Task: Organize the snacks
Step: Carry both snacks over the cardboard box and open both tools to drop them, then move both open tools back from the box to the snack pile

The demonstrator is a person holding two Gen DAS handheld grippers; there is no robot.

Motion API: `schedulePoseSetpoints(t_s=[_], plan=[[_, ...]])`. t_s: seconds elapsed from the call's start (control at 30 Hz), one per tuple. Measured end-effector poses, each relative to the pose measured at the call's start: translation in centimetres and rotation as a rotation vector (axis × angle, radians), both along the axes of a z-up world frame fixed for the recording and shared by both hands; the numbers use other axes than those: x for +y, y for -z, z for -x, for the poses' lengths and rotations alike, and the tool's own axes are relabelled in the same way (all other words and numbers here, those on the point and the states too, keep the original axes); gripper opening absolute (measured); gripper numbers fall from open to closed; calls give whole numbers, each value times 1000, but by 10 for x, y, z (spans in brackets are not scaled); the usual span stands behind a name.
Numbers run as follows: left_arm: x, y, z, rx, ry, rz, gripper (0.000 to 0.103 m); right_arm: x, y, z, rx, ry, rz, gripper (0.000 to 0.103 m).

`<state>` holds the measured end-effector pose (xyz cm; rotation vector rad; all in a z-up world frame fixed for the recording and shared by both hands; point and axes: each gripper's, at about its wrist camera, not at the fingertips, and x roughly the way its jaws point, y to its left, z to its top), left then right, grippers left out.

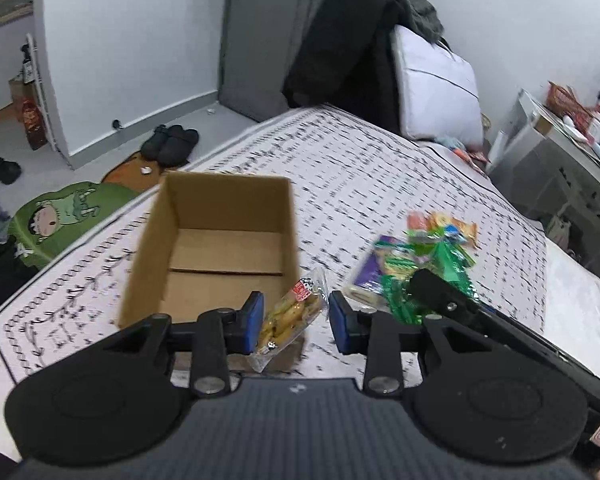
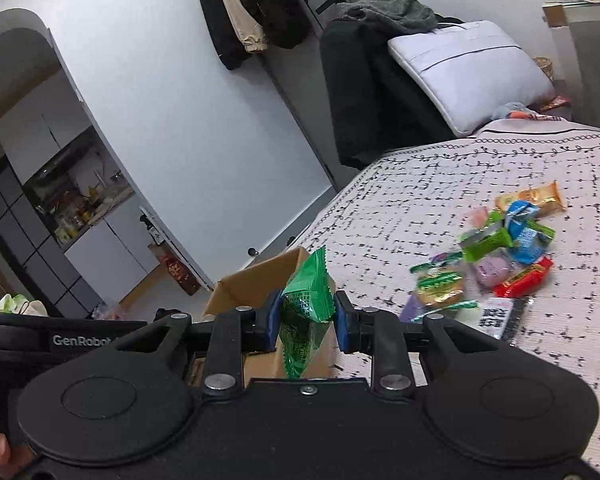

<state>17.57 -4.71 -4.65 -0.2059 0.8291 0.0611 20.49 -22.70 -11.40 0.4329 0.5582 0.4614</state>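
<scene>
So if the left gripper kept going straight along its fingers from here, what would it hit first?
Probably the cardboard box. The left gripper points at the box's near right corner, with a clear packet of yellow snacks between its fingers, so that packet would likely meet the box wall first. Depth is unclear.

"GenRobot" stands in pale letters on the black body of the left gripper [image 2: 80, 338], just left of the cardboard box [image 2: 260, 276]. Print on the snack packets [image 2: 496, 268] is too blurred to read.
</scene>
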Motion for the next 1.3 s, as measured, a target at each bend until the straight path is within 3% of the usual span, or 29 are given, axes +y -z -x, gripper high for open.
schedulePoseSetpoints(t_s=[0.33, 0.87, 0.93, 1.07, 1.3], plan=[[50, 8, -6, 7, -96, 34, 34, 30, 1, -11, -3, -59, -10, 27], [80, 34, -35, 59, -105, 68, 36, 78, 18, -35, 31, -154, 44, 28], [80, 35, -36, 65, -104, 58, 39, 83, 22, -36, 43, -159, 52, 32], [80, 39, -41, 99, -120, 52, 44, 86, 21, -29, 29, -135, 118, 58], [75, 36, -40, 105, -145, 24, 73, 70, 14, -28, 42, -116, 97, 68]])
